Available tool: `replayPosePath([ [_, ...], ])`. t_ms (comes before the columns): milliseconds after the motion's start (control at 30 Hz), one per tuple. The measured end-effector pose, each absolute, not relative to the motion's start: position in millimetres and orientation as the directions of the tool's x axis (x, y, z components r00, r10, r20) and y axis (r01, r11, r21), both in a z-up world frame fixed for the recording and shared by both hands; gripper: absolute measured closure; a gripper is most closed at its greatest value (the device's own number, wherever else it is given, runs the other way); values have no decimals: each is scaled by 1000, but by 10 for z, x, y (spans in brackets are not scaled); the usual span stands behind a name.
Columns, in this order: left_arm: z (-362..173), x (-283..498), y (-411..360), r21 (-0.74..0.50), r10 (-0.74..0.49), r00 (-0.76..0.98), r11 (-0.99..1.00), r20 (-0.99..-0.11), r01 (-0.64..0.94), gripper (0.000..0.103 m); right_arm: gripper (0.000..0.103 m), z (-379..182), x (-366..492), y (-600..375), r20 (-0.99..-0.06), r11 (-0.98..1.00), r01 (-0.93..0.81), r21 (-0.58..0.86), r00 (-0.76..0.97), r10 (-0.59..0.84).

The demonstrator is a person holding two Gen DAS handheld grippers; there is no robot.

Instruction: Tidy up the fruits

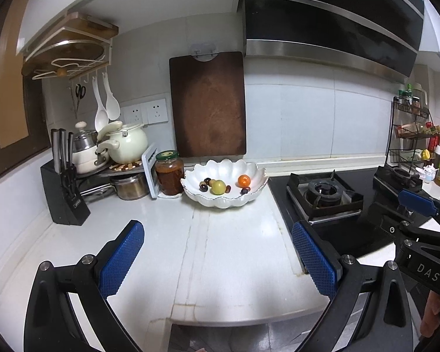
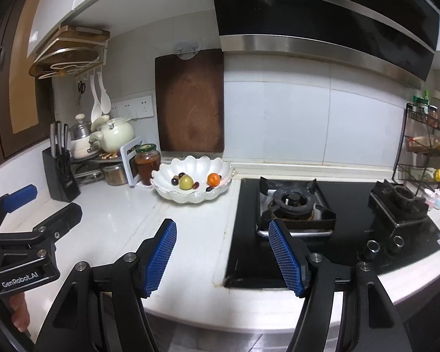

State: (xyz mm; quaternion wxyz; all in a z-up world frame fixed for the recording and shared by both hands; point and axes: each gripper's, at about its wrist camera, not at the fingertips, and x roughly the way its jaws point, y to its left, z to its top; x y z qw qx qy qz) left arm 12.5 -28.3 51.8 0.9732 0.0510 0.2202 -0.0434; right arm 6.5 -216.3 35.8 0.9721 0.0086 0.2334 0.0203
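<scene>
Both claws stand wide and empty low in frame: left gripper (image 1: 217, 259) over bare white counter (image 1: 234, 249), right gripper (image 2: 223, 256) straddling the counter's edge against the black hob (image 2: 352, 234). Fruit sits mid-frame in the scalloped white bowl (image 1: 250, 168), well ahead of both: green fruit (image 1: 218, 187), orange (image 1: 244, 180), small dark ones scattered around. Risk, as I judge it: round fruit rolling off the pads in the curved bowl, or a reach nudging the glass jar (image 1: 169, 173) just beside its left rim.
</scene>
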Motion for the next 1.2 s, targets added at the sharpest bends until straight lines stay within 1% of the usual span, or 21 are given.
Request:
replayPosePath([
  [233, 519, -113, -194, 55, -77, 896, 992, -437, 112, 0, 37, 346, -163, -2132, -448, 999, -40, 28, 893, 48],
  [467, 545, -274, -195, 57, -82, 901, 991, -425, 118, 0, 37, 322, -297, -2156, -450, 998, -36, 44, 891, 52],
  [700, 561, -328, -212, 42, -99, 901, 991, -422, 129, 0, 37, 323, -363, -2190, -447, 998, -35, 50, 893, 54],
  [1200, 564, -375, -256, 55, -89, 905, 991, -417, 123, 0, 37, 308, -410, -2220, -448, 998, -37, 56, 892, 58],
])
